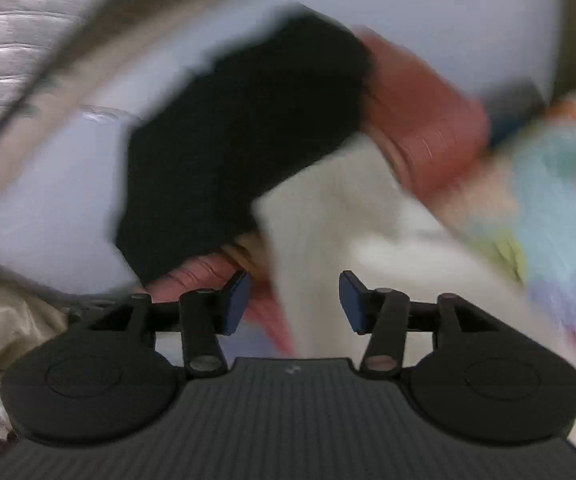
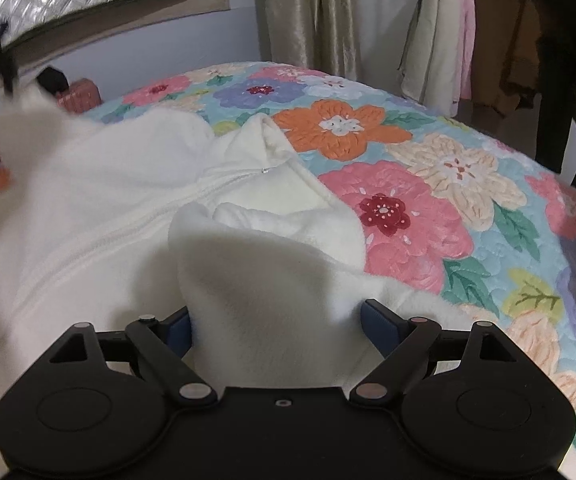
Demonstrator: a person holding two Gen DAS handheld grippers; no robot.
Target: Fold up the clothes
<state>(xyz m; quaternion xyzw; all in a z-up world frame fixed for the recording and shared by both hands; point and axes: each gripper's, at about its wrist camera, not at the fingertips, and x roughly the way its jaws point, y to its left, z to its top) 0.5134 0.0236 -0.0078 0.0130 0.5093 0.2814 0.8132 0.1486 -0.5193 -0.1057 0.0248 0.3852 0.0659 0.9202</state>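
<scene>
A white fleece zip jacket point(image 2: 107, 184) lies spread on the floral quilt point(image 2: 408, 200), its zipper point(image 2: 167, 208) running diagonally. One raised fold of it stands between the wide-apart jaws of my right gripper point(image 2: 275, 324); the fleece hides part of the left pad, and I see no squeeze. The left wrist view is blurred by motion. There my left gripper point(image 1: 294, 300) is open, its blue pads point(image 1: 235, 304) apart with nothing pinched. The white jacket point(image 1: 328, 220) lies just beyond them.
A black bundle point(image 1: 239, 140) rests on a red ribbed case point(image 1: 428, 120) past the bed's edge, by the pale wall; the case point(image 2: 81, 94) also shows in the right view. Beige curtains point(image 2: 308, 12) and hanging clothes point(image 2: 440, 40) stand behind the bed.
</scene>
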